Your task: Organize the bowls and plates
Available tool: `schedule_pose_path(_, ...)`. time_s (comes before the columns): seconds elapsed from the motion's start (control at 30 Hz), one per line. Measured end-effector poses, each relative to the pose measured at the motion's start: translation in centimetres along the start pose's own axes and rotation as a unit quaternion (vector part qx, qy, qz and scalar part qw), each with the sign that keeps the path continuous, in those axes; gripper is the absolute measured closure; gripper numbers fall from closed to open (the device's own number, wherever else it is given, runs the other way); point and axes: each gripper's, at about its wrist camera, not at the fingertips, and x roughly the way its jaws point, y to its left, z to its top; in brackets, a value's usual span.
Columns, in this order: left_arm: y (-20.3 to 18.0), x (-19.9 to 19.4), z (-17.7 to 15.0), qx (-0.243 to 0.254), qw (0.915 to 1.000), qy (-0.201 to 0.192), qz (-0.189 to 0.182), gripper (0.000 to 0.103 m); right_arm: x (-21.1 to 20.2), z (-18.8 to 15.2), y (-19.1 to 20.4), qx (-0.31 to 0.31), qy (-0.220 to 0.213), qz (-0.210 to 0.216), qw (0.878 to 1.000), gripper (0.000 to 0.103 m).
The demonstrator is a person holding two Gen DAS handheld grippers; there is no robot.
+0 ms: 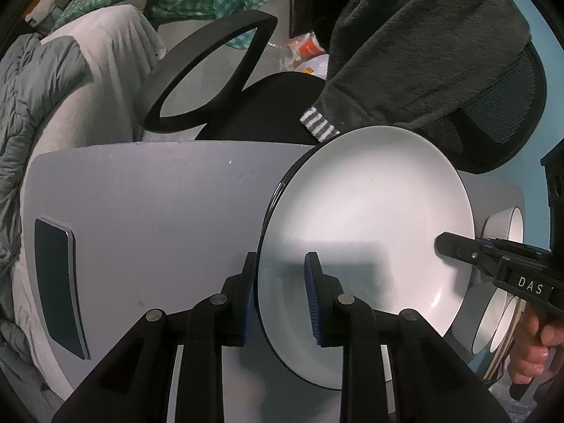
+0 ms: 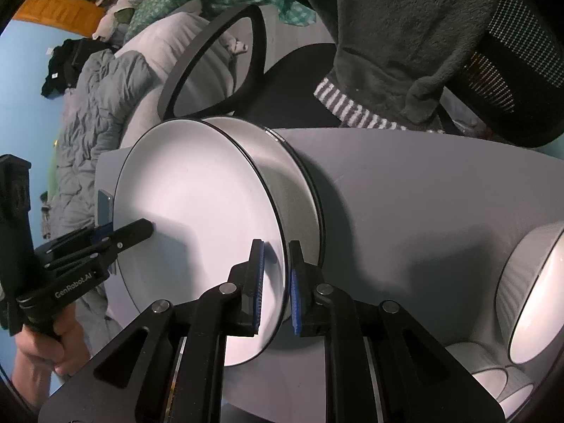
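A large white plate with a black rim [image 1: 366,218] sits on top of a stack of like plates [image 2: 303,190] on the grey table [image 1: 158,194]. My left gripper [image 1: 282,296] straddles the top plate's near rim, one pad under it and one over it, apparently clamped. My right gripper [image 2: 276,285] straddles the opposite rim of the same plate [image 2: 197,218] the same way. Each gripper shows in the other's view, the right one [image 1: 458,246] and the left one [image 2: 134,229]. White bowls [image 2: 535,296] lie at the table's right side.
A dark phone [image 1: 60,289] lies on the table's left part. A black office chair [image 1: 246,105] draped with a dark fleece garment [image 1: 423,53] stands behind the table. A bed with grey bedding [image 2: 98,112] is beyond.
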Motion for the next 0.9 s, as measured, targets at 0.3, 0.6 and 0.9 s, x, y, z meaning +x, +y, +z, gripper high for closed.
schedule_pose_path(0.3, 0.0, 1.0, 0.2, -0.006, 0.9999, 0.012, 0.007, 0.077, 1.1, 0.8, -0.4, 0.002, 0.015, -0.009, 1.0, 0.089)
schedule_pose_path(0.6, -0.2, 1.2, 0.4, 0.011, 0.9998, 0.012, 0.009, 0.077, 1.1, 1.4, -0.6, 0.002, 0.021, -0.012, 1.0, 0.089)
schedule_pose_path(0.9, -0.5, 1.2, 0.3, 0.022, 0.9995, 0.012, 0.018, 0.075, 1.4, 2.2, -0.4, 0.018, 0.047, -0.015, 0.999, 0.08)
